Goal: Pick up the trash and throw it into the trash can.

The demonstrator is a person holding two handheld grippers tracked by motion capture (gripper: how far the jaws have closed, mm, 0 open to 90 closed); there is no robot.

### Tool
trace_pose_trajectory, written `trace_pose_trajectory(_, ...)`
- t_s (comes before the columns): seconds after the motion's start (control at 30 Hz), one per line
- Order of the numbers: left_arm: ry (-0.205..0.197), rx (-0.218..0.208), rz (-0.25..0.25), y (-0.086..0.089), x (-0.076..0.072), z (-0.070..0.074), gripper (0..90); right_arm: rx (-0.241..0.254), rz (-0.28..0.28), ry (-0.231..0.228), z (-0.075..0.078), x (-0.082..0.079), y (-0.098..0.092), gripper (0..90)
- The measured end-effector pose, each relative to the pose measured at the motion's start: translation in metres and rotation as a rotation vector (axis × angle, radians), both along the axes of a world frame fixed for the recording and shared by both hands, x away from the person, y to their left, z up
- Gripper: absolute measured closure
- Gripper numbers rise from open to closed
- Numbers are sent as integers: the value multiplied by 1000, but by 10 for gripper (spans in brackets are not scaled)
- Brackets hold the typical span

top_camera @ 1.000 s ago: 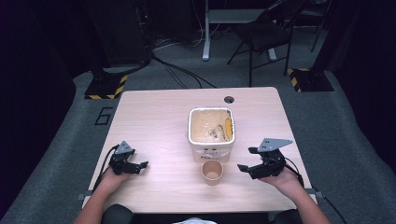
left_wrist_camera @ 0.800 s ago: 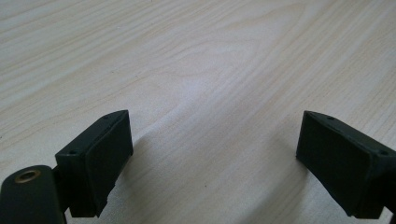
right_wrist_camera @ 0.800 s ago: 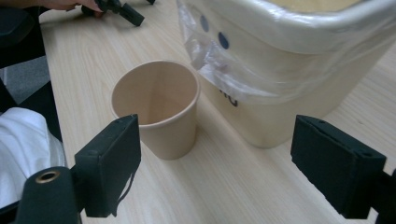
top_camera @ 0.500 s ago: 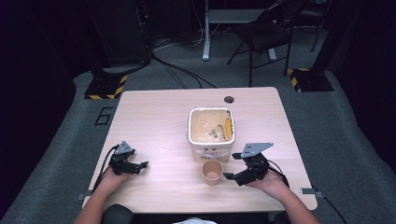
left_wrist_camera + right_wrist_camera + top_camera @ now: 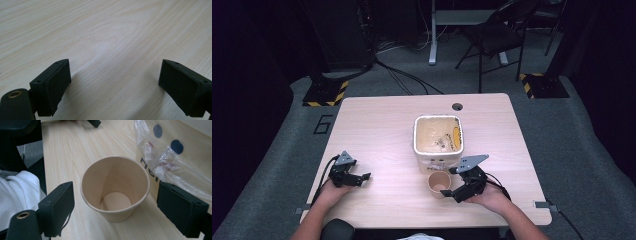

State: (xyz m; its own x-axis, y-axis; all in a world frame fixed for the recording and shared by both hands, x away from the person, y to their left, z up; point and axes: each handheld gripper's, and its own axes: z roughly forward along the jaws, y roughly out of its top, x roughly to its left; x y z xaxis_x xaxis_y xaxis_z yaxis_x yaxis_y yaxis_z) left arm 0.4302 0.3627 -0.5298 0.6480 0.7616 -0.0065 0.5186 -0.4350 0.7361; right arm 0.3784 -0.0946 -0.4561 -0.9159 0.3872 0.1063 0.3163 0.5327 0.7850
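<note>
One small tan paper cup (image 5: 439, 184) and one square white tub lined with clear plastic film (image 5: 438, 141) are counted on the pale wooden table (image 5: 382, 130), together with two black two-jaw grippers. The cup is seen standing upright and empty near the table's near edge, just in front of the tub; whether the two touch cannot be told. The right gripper (image 5: 453, 194) is held low at the cup's right side in the high view, tilted and pointed toward the cup, with the person's right hand (image 5: 492, 197) behind it. In the right gripper view the cup (image 5: 115, 187) is found between the jaws of this gripper (image 5: 130, 207), which have just been opening; a gap is left on either side, so the cup is not pressed. The left gripper (image 5: 361, 178) is rested at the table's left, well apart from the cup, aimed toward the middle; its jaws are spread wide over bare wood (image 5: 112, 37) with nothing between them
</note>
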Motion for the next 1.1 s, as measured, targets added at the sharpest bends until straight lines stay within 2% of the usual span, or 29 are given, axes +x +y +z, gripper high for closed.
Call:
trace_pose_trajectory(0.9, 3, 0, 1, 0, 0, 0, 106, -47, 27, 12, -14, 11, 25, 133)
trace_pose_trajectory(1.1, 5, 5, -3, 0, 0, 0, 106, -58, 30, 7, -14, 10, 26, 154)
